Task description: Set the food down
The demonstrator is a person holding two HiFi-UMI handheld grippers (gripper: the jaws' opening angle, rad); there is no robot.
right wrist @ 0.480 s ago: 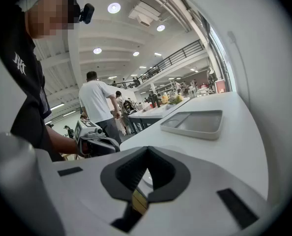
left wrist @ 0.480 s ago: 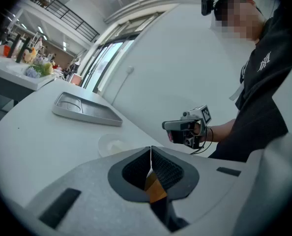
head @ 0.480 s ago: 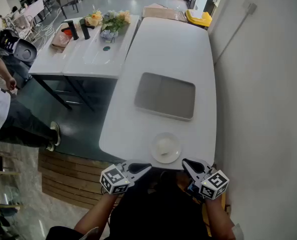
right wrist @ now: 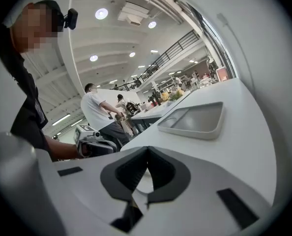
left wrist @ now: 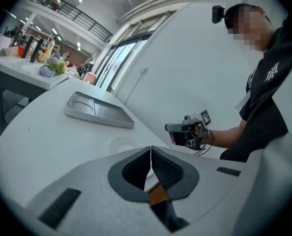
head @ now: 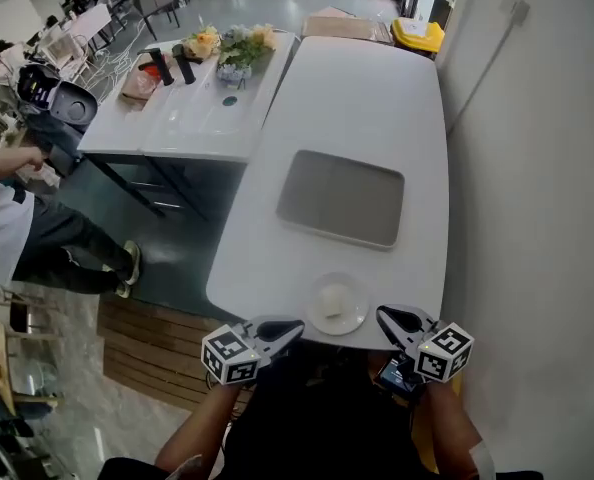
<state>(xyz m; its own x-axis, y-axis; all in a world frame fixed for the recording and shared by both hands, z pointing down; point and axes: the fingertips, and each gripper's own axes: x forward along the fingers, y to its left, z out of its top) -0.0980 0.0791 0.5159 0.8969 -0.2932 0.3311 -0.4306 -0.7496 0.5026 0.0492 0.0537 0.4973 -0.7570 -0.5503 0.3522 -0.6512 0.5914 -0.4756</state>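
A small white plate [head: 337, 304] with a pale round piece of food [head: 330, 300] on it sits near the front edge of the white table [head: 357, 98]. Beyond it lies an empty grey tray [head: 340, 198]. My left gripper [head: 296, 326] hangs just off the table's front edge, left of the plate, jaws shut and empty. My right gripper [head: 382, 315] hovers at the plate's right, also shut with nothing in it. The left gripper view shows shut jaws [left wrist: 150, 152], the tray [left wrist: 99, 112] and the other gripper [left wrist: 188, 131]. The right gripper view shows shut jaws [right wrist: 147, 152] and the tray [right wrist: 195, 119].
A second white table [head: 177, 108] at the back left carries flowers [head: 232, 43], dark bottles [head: 172, 65] and a bag. A person in a white shirt [head: 2, 218] stands at the left. A wall [head: 537, 168] runs along the table's right side. A yellow bin [head: 420, 34] stands at the far end.
The head view has shifted slightly. Both grippers stay shut at the table's front edge on either side of the plate. The person at the left has moved an arm.
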